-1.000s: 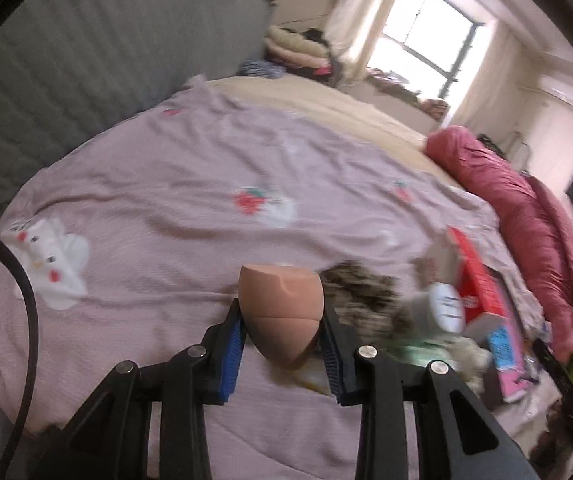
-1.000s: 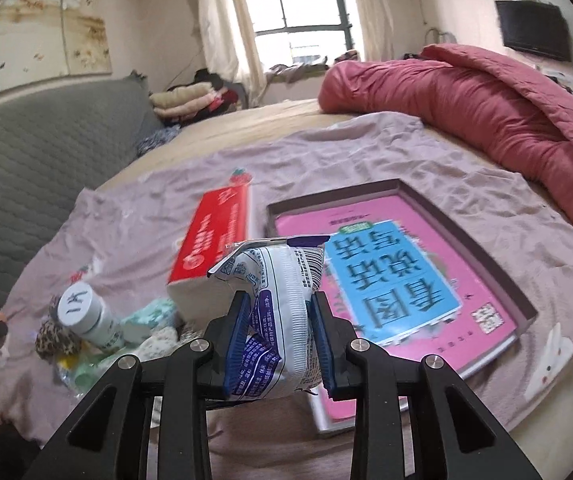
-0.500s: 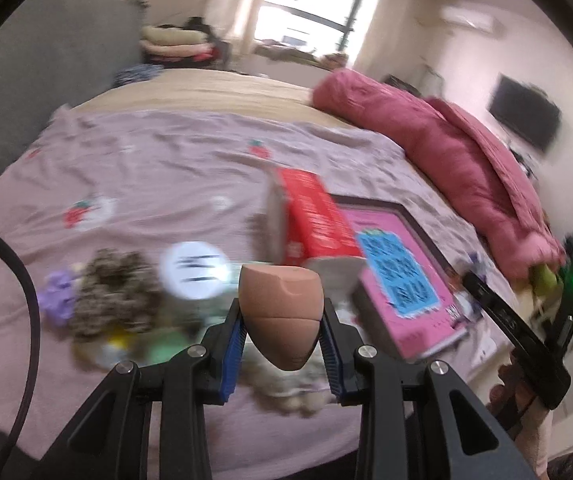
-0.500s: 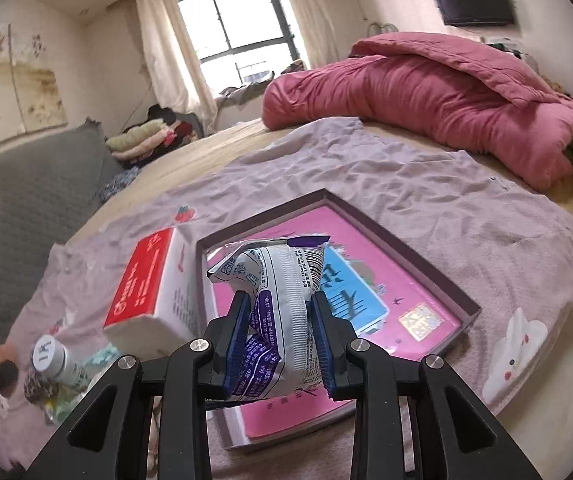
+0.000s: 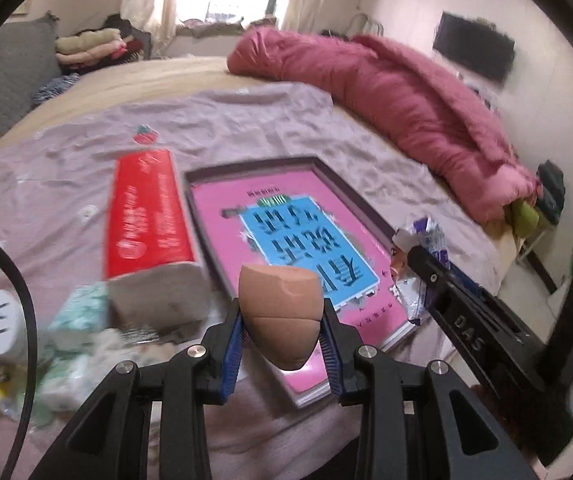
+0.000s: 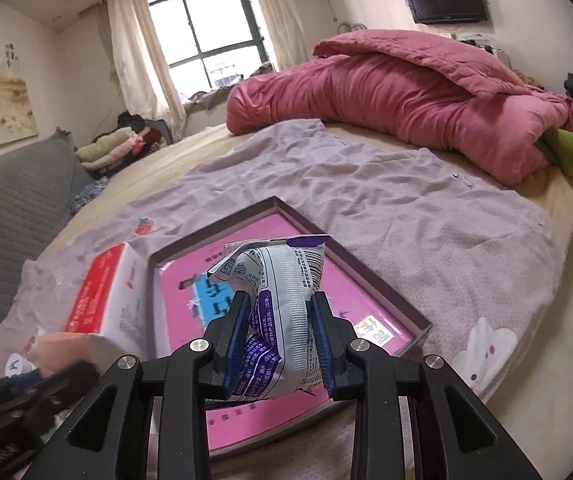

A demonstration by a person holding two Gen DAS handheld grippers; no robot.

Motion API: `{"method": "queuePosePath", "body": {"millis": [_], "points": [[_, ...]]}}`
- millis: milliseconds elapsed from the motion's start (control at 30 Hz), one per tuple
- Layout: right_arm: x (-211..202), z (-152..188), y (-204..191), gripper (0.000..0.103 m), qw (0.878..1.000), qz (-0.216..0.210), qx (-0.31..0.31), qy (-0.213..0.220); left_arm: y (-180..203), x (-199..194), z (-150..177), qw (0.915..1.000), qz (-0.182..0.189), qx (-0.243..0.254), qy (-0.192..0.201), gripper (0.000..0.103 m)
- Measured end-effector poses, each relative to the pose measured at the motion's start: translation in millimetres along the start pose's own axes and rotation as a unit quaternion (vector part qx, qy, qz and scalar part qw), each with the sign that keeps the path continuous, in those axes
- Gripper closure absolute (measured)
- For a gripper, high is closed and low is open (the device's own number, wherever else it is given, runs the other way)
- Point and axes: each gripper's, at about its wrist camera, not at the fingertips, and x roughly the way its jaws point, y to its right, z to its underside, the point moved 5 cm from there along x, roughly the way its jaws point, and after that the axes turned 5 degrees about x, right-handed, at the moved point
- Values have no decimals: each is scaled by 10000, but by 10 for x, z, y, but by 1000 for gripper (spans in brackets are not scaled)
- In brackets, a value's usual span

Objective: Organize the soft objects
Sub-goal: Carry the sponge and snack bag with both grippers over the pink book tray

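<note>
My left gripper (image 5: 282, 344) is shut on a tan makeup sponge (image 5: 280, 312), held above the near edge of a shallow box lid (image 5: 350, 196) with a pink and blue printed bottom. My right gripper (image 6: 278, 344) is shut on a white and purple plastic packet (image 6: 282, 320), also over that lid (image 6: 370, 272). In the left wrist view the right gripper and its packet (image 5: 430, 240) show at the lid's right side. In the right wrist view the sponge (image 6: 60, 348) shows at lower left.
A red and white tissue pack (image 5: 146, 216) lies left of the lid on a mauve blanket (image 5: 246, 128). A white-capped jar (image 5: 0, 322), mint packets (image 5: 82, 312) and a fuzzy scrunchie are heaped at the near left. A rolled pink quilt (image 6: 406, 92) lies at the back right.
My left gripper has swung right with the sponge, from over the bare blanket to over the box lid. My right gripper has shifted right with the packet, further over the lid.
</note>
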Motion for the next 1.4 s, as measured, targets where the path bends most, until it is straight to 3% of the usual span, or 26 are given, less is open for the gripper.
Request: {"method": "queuePosePath", "body": {"millis": [200, 367, 967, 1167, 1400], "points": [[169, 8, 179, 71, 9991, 5, 294, -301, 159, 466, 79, 9987, -19, 118, -489, 68], [305, 33, 269, 71, 9975, 21, 454, -542, 258, 664, 117, 9974, -50, 310, -643, 68], [624, 160, 273, 68, 9914, 287, 301, -1240, 326, 902, 328, 9933, 97, 401, -1083, 67], [627, 166, 329, 62, 9904, 300, 454, -1267, 301, 889, 345, 9931, 97, 371, -1104, 67], [561, 142, 305, 46, 9925, 270, 414, -1117, 267, 872, 358, 9929, 73, 335, -1142, 67]]}}
